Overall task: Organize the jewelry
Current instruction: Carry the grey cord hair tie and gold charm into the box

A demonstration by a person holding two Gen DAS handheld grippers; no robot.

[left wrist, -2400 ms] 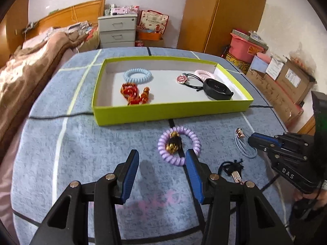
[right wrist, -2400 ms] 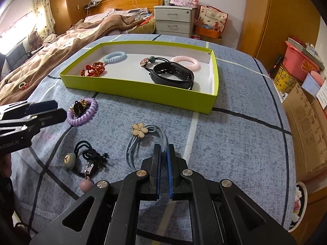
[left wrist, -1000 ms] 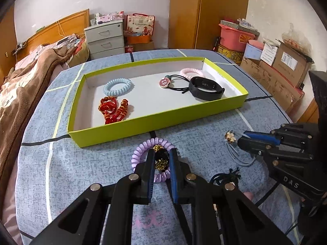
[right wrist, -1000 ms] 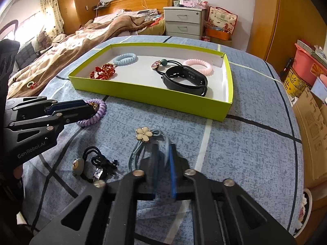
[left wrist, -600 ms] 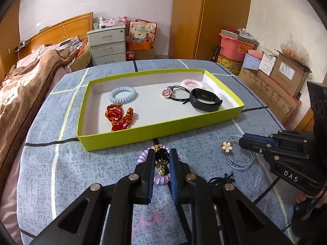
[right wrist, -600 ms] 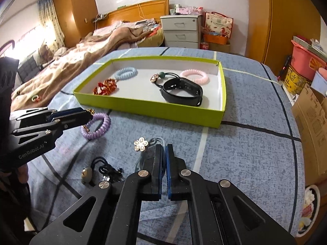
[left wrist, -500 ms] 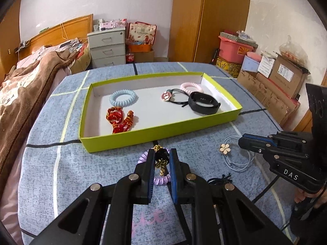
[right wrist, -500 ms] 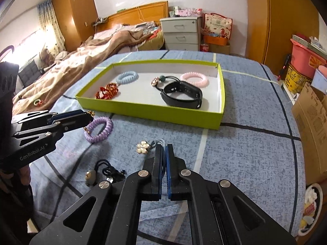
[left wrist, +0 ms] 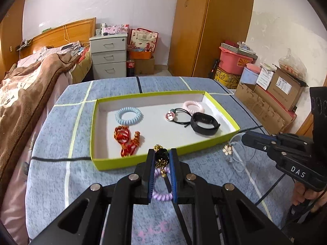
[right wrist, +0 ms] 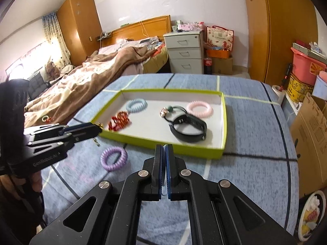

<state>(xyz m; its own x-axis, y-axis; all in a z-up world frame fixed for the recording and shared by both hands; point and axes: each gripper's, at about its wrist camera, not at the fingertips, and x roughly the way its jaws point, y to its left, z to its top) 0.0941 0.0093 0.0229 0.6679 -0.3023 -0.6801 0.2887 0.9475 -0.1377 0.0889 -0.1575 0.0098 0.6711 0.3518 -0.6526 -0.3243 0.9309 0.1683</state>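
My left gripper (left wrist: 161, 155) is shut on the black-and-gold charm of a purple coil hair tie (left wrist: 161, 196), whose loop hangs between the fingers above the blue cloth. From the right wrist view the left gripper (right wrist: 98, 129) holds it just short of the lime-green tray (right wrist: 222, 122), the purple coil hair tie (right wrist: 113, 158) dangling below. My right gripper (right wrist: 164, 149) is shut; in the left wrist view the right gripper (left wrist: 246, 139) pinches a thin blue hair tie with a flower charm (left wrist: 227, 149), lifted near the tray's (left wrist: 114, 164) front right corner.
The tray holds a light blue coil (left wrist: 128, 116), red beads (left wrist: 126, 140), a pink coil (left wrist: 193, 107), a black band (left wrist: 204, 124) and a black tie with a round charm (left wrist: 169, 116). A bed (left wrist: 24, 94) lies left; cardboard boxes (left wrist: 271, 102) stand right.
Both grippers have risen, lifting the purple coil and the blue flower tie off the cloth. The right jaws closed fully on the blue tie. The tray now looks farther below.
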